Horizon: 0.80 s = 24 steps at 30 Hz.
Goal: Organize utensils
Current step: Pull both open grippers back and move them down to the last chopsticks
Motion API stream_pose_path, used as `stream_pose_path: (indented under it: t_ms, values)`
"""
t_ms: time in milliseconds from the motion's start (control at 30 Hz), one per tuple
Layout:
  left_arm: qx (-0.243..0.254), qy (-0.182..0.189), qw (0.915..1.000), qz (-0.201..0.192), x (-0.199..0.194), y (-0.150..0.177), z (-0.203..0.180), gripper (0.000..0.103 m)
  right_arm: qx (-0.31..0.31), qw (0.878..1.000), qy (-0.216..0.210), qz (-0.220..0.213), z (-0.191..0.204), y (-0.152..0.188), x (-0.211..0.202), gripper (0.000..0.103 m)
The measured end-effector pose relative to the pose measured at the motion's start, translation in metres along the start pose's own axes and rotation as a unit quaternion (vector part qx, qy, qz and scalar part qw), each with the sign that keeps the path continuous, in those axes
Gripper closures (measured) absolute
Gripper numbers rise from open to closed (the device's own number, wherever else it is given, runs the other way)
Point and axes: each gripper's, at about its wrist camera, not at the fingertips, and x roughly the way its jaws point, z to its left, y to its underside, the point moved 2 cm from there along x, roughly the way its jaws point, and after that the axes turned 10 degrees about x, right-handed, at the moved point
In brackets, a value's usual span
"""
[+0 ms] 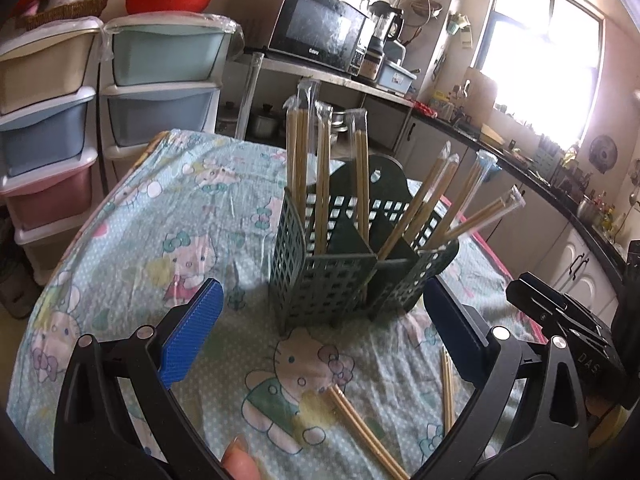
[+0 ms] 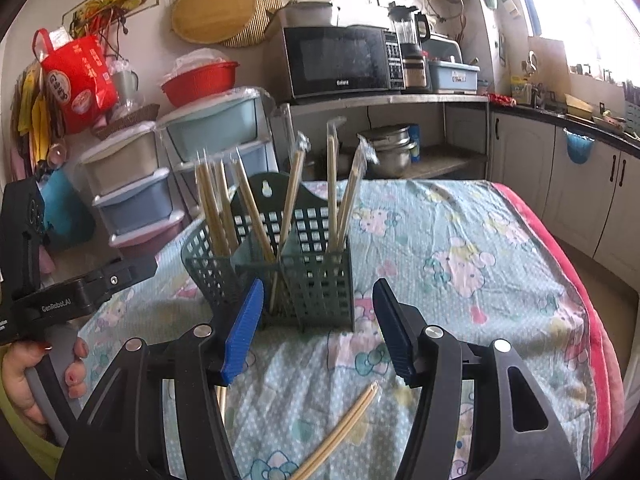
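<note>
A green lattice utensil caddy [image 1: 344,276] with several compartments stands upright near the middle of a table covered by a pale blue cartoon-cat tablecloth [image 1: 192,208]. Wrapped pairs of bamboo chopsticks [image 1: 324,184] stand in the caddy, some nearly upright in the left compartments, others leaning out to the right in the left wrist view. Two further chopstick pairs remain on the cloth in front of the caddy: one pair [image 1: 364,432] lies diagonally near the bottom centre of the left wrist view, a second pair [image 1: 447,388] lies just beside the right blue pad. The left gripper [image 1: 320,336] is spread wide with nothing between its blue pads, above the cloth and short of the caddy. The right gripper [image 2: 318,328] is likewise parted and holds nothing; a loose chopstick pair [image 2: 340,432] lies on the cloth below and between its fingers. In the right wrist view a hand [image 2: 36,380] grips the handle of the left tool. A microwave [image 2: 340,60] and stacked pastel drawer units [image 1: 52,120] stand behind the table.
</note>
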Motion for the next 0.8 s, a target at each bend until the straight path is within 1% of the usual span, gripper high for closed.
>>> stream_pose_path:
  t_ms: [300,533,567,600,633,700,733,800]
  values:
    - [-0.02,0.017,0.9988,0.041,0.012,0.025,0.002,0.011,0.004,0.999,0.011,0.039,-0.009,0.015,0.009,0.048]
    - [-0.027,0.036,0.9956,0.082,0.027,0.048,-0.001,0.011,0.019,0.997,0.02,0.072,-0.024,0.026,0.016,0.048]
    - [-0.027,0.041,0.995,0.087,0.029,0.051,-0.002,0.015,0.021,0.997,0.02,0.077,-0.027,0.029,0.018,0.048]
    - [-0.029,0.046,0.9944,0.09,0.029,0.054,-0.003,0.022,0.022,0.996,0.023,0.082,-0.029,0.031,0.019,0.048]
    - [-0.032,0.057,0.9931,0.097,0.032,0.057,-0.004,0.025,0.024,0.995,0.025,0.088,-0.032,0.034,0.02,0.048]
    - [-0.042,0.08,0.9897,0.112,0.037,0.064,-0.007,0.037,0.027,0.995,0.025,0.097,-0.035,0.037,0.021,0.048]
    - [-0.045,0.085,0.9882,0.12,0.039,0.068,-0.008,0.039,0.028,0.994,0.025,0.101,-0.037,0.039,0.022,0.048]
    - [-0.043,0.089,0.9866,0.13,0.042,0.074,-0.012,0.05,0.029,0.993,0.028,0.112,-0.041,0.044,0.024,0.048]
